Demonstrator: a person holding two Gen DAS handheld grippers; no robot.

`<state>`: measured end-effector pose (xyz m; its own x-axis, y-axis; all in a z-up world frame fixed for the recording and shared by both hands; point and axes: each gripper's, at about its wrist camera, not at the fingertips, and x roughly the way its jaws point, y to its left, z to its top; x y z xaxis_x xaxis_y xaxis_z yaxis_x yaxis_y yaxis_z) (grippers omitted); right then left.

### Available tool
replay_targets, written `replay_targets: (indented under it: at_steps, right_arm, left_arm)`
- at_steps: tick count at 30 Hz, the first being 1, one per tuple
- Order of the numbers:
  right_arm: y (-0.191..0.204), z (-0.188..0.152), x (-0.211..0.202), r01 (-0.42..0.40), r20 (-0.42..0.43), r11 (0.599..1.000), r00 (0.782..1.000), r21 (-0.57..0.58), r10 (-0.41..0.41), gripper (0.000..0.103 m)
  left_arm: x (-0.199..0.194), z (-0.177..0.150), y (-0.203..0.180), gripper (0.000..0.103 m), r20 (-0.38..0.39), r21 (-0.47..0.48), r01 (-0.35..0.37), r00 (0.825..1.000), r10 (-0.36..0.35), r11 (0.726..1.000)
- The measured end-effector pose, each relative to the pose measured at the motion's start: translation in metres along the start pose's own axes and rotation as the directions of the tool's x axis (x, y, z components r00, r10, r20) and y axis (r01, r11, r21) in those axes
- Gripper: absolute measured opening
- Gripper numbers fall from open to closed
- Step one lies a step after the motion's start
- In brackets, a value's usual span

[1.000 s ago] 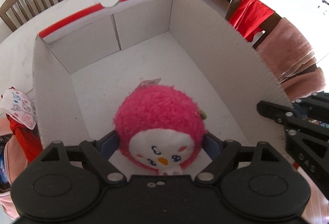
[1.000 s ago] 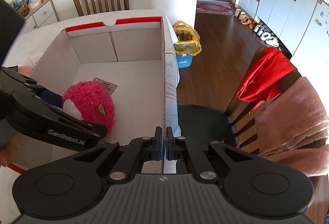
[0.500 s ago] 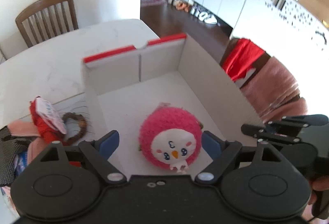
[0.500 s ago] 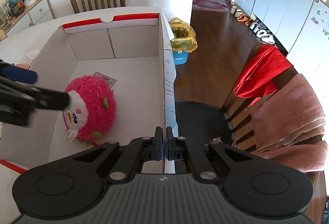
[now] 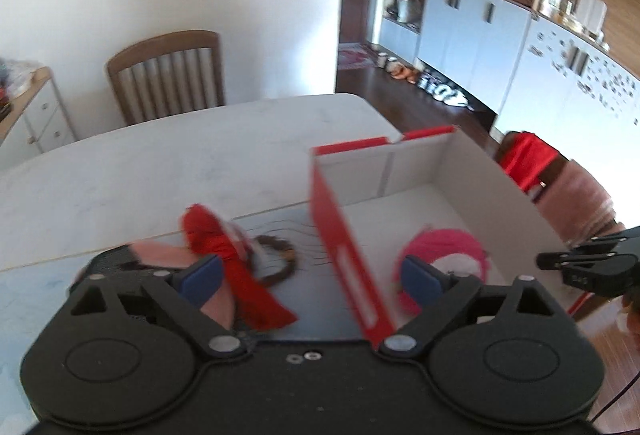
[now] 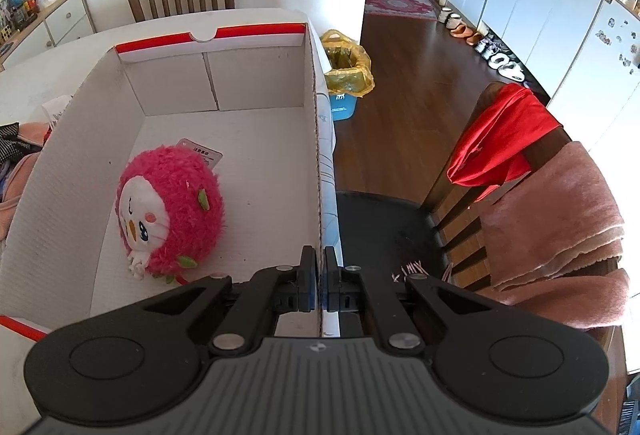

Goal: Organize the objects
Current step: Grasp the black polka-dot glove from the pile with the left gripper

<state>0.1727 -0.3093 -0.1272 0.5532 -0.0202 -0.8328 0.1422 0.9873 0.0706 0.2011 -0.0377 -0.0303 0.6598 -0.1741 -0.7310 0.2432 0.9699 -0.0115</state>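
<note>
Cardboard box (image 6: 224, 91), white inside with red trim along its rim, sits on the pale table (image 5: 160, 163) and holds one thing only: the pink plush toy (image 6: 172, 211), lying on the box floor toward the near left corner, its paper tag sticking out behind it. The rest of the box floor is bare.

So one object is stowed, and by my reckoning most of the tidying is left. Outside the box's left wall, on the table, a small heap waits: a red tasselled piece (image 5: 224, 247), some pink cloth (image 5: 160, 255), a brown ring-shaped thing (image 5: 276, 259) with thin strands trailing from it, and a dark patterned fabric at the edge. The left wrist view is blurred, so I cannot say more exactly what those are.

The left gripper (image 5: 312, 279) has just been opening its jaws and they stand wide, nothing pressed between them; the red box wall and the heap merely show through the gap. It hangs above the box's left wall, facing the pile, which looks like the next source of work.

The right gripper (image 6: 319, 275) is clenched on the box's right wall, pads pinching the cardboard edge near the close corner, apparently steadying the box.

A chair (image 6: 520, 195) draped with red and pink cloths stands beside the table.
</note>
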Motion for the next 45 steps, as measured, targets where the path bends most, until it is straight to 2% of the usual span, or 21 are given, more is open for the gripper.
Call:
replay_targets:
  at_steps: [13, 17, 21, 26, 31, 35, 37, 40, 45]
  right_arm:
    - [0.009, 0.000, -0.002, 0.033, -0.019, 0.999, 0.999, 0.003, -0.033, 0.003]
    - [0.010, 0.000, -0.002, 0.042, -0.022, 0.999, 0.999, 0.011, -0.041, 0.004]
    - [0.011, 0.001, -0.001, 0.052, -0.023, 0.999, 0.998, 0.011, -0.052, 0.004]
    - [0.012, 0.000, 0.001, 0.068, -0.026, 0.998, 0.997, 0.012, -0.067, 0.005]
    - [0.013, 0.001, 0.001, 0.077, -0.027, 0.997, 0.997, 0.014, -0.077, 0.005]
    - [0.014, 0.001, 0.001, 0.084, -0.027, 0.996, 0.996, 0.015, -0.083, 0.006]
    - [0.014, 0.001, 0.000, 0.086, -0.027, 0.996, 0.996, 0.015, -0.086, 0.006]
    - [0.015, 0.001, 0.000, 0.087, -0.027, 0.996, 0.996, 0.016, -0.087, 0.006]
    - [0.017, 0.000, 0.000, 0.088, -0.026, 0.996, 0.996, 0.013, -0.088, 0.006]
  left_arm:
    - [-0.007, -0.027, 0.096, 0.103, 0.004, -0.161, -0.070, 0.997, 0.072, 0.984]
    - [-0.002, -0.032, 0.115, 0.103, 0.024, -0.170, -0.099, 0.994, 0.105, 0.980]
    - [0.011, -0.036, 0.135, 0.103, 0.006, -0.185, -0.136, 0.990, 0.139, 0.973]
    - [0.030, -0.043, 0.150, 0.101, -0.019, -0.161, -0.183, 0.983, 0.182, 0.970]
    - [0.045, -0.049, 0.152, 0.076, -0.056, -0.135, -0.201, 0.979, 0.195, 0.970]
    - [0.049, -0.054, 0.156, 0.062, -0.056, -0.137, -0.210, 0.977, 0.205, 0.968]
    - [0.051, -0.055, 0.158, 0.050, -0.060, -0.137, -0.221, 0.975, 0.214, 0.966]
    - [0.053, -0.056, 0.161, 0.041, -0.069, -0.139, -0.234, 0.972, 0.226, 0.962]
    - [0.053, -0.055, 0.163, 0.013, -0.089, -0.148, -0.261, 0.964, 0.250, 0.954]
